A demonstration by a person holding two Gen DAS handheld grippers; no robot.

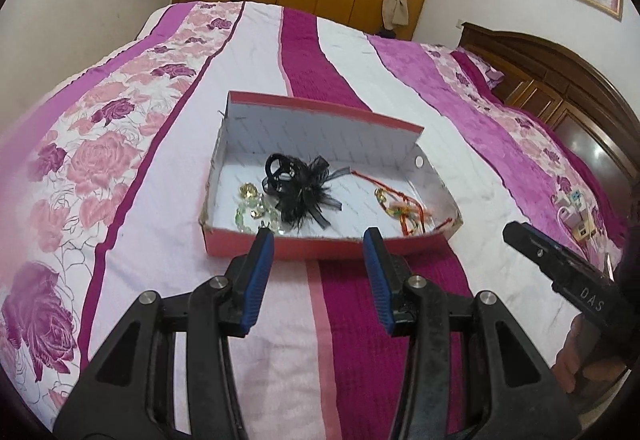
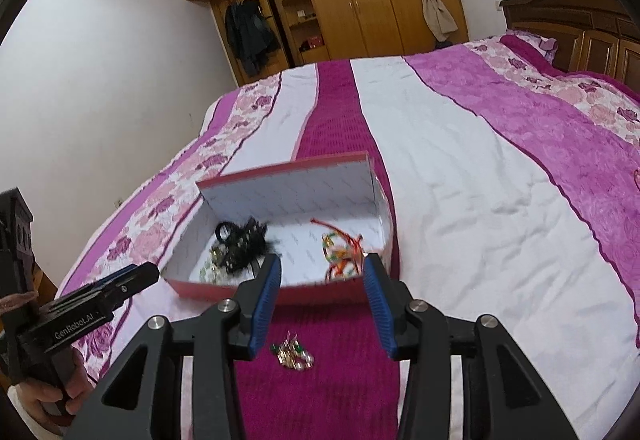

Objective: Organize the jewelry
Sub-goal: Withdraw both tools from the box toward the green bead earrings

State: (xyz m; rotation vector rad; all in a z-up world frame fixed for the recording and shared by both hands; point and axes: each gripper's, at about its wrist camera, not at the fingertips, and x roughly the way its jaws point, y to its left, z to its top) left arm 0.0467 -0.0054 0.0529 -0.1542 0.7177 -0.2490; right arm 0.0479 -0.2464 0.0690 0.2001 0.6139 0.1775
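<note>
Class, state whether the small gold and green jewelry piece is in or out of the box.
Out: the jewelry piece lies on the bedspread outside the box.

Red cardboard box (image 1: 320, 246): matt, white paper lining. Black feathered hair clip (image 1: 298, 192): glossy plastic, gauze trim. Pale glass-like beads (image 1: 250, 202): shiny. Striped quilted bedspread (image 1: 352, 320): ribbed cloth. Brown wooden headboard (image 1: 560, 92): polished.

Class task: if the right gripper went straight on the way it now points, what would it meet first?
Probably the small green-and-gold jewelry piece on the bedspread, between the open right gripper's fingers and short of the red box; depth is unclear.
</note>
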